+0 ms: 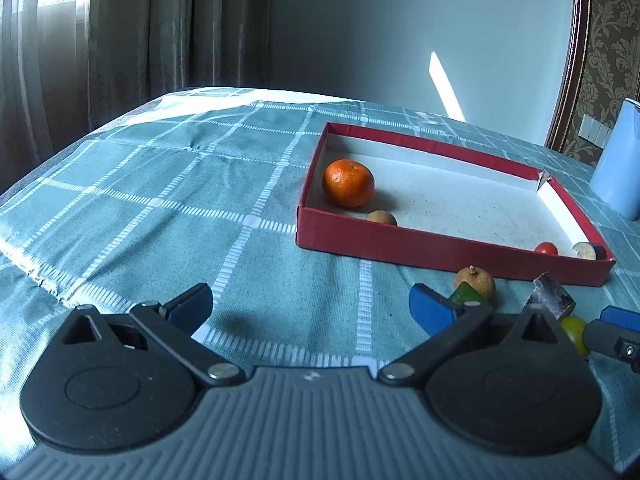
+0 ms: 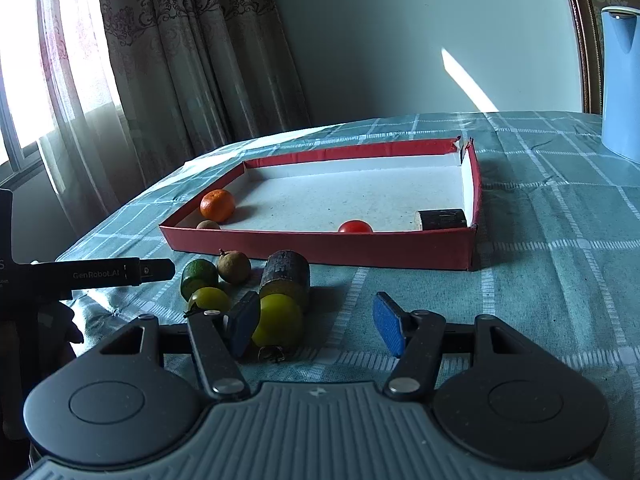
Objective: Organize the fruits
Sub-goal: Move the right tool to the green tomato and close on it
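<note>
counter under teal checked cloth (image 2: 560, 240), creased at left edge | patterned curtains (image 2: 192, 52) rear left, daylight through | pale blue jug (image 2: 620, 80) far right on cloth | plain wall (image 1: 400, 20) with sun streak | damask wallpaper (image 1: 616, 40) at right

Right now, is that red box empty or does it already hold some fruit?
Not empty. The red box holds an orange, a small brown fruit, a red tomato and a dark cut piece; most of its floor is bare.
</note>
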`<state>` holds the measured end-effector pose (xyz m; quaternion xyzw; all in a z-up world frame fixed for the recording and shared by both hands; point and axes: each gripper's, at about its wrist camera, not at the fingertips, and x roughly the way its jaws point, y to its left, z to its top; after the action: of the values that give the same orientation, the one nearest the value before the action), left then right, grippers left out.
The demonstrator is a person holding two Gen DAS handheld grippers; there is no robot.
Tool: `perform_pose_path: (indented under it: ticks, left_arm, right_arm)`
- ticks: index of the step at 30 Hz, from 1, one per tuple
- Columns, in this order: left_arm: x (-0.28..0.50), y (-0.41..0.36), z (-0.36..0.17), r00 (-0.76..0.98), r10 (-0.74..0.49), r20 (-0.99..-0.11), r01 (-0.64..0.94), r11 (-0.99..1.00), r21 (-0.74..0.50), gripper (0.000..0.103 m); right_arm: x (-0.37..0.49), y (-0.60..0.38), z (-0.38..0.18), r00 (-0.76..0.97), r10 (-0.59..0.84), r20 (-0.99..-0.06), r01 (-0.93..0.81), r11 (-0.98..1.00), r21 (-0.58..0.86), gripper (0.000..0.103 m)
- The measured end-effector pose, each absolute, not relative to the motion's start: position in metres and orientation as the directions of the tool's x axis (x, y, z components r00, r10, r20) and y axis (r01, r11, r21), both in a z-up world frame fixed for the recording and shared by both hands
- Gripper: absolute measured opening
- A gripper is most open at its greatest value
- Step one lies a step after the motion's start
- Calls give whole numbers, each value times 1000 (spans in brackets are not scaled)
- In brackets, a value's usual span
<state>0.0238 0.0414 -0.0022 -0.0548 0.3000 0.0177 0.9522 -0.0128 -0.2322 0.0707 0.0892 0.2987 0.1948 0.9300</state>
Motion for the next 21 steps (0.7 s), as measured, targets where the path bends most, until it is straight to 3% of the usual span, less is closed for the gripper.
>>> perform_pose_path:
  ticks: [16,21]
  left_arm:
    - [24,39,-2,817,-12,-576,-53,994,-97,103]
    - [27,38,-3,808,-13,-590,-50,995,-90,103]
  right_arm:
    - [-12,-211,71,728,392,-563,-358,917,175,59]
    - [-13,-210,72,729,399,-557,-364,914,179,52]
